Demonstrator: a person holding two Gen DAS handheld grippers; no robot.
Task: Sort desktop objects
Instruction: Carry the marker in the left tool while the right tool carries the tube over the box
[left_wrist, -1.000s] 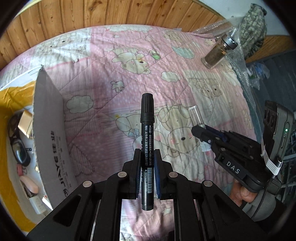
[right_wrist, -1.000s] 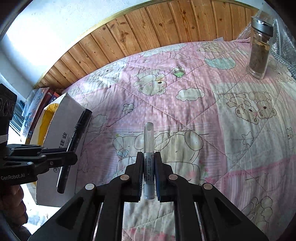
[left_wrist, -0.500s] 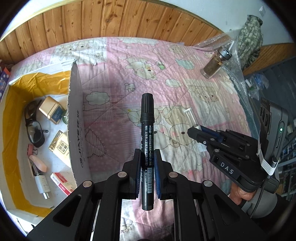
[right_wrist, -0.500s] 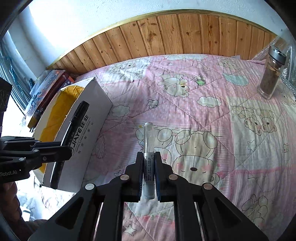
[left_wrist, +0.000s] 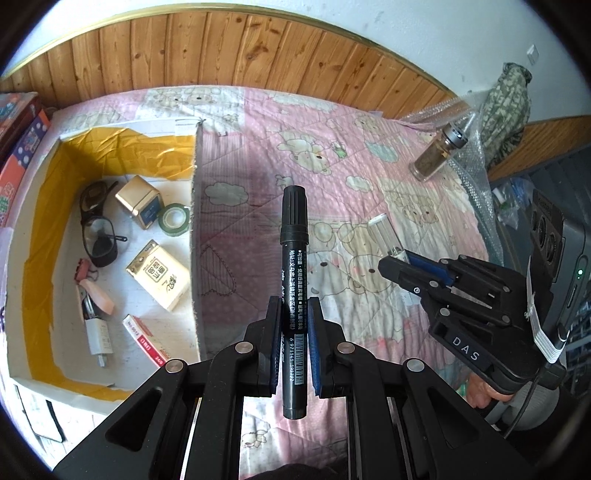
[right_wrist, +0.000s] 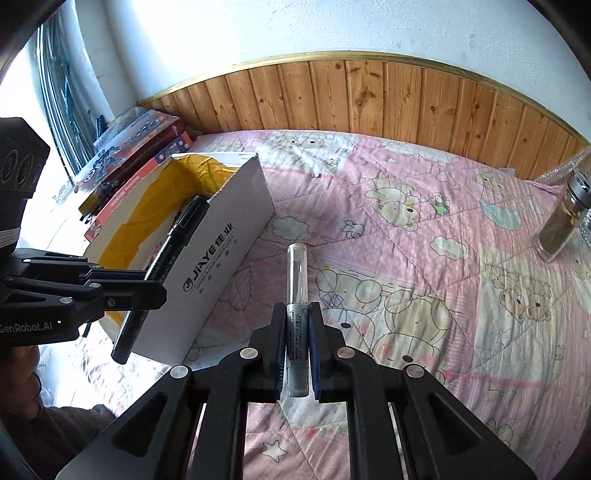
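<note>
My left gripper (left_wrist: 294, 312) is shut on a black marker (left_wrist: 293, 243), held above the pink quilt just right of the white cardboard box (left_wrist: 194, 236). My right gripper (right_wrist: 297, 319) is shut on a grey pen with a clear cap (right_wrist: 297, 280), held above the quilt. In the right wrist view the left gripper (right_wrist: 147, 284) and its marker (right_wrist: 173, 251) hang beside the box (right_wrist: 221, 266). In the left wrist view the right gripper (left_wrist: 397, 262) and the pen's clear cap (left_wrist: 384, 236) are at the right.
The box has a yellow lining and holds glasses (left_wrist: 98, 225), a tape roll (left_wrist: 173, 219), small cartons (left_wrist: 160, 273), a charger (left_wrist: 98, 338) and a clip. A glass jar (left_wrist: 437, 155) stands far right on the quilt (left_wrist: 258, 147). Books (right_wrist: 133, 155) lie behind the box.
Both grippers have risen and drawn back with their loads. The box interior has come into the left wrist view, and the box now shows more fully in the right wrist view.
</note>
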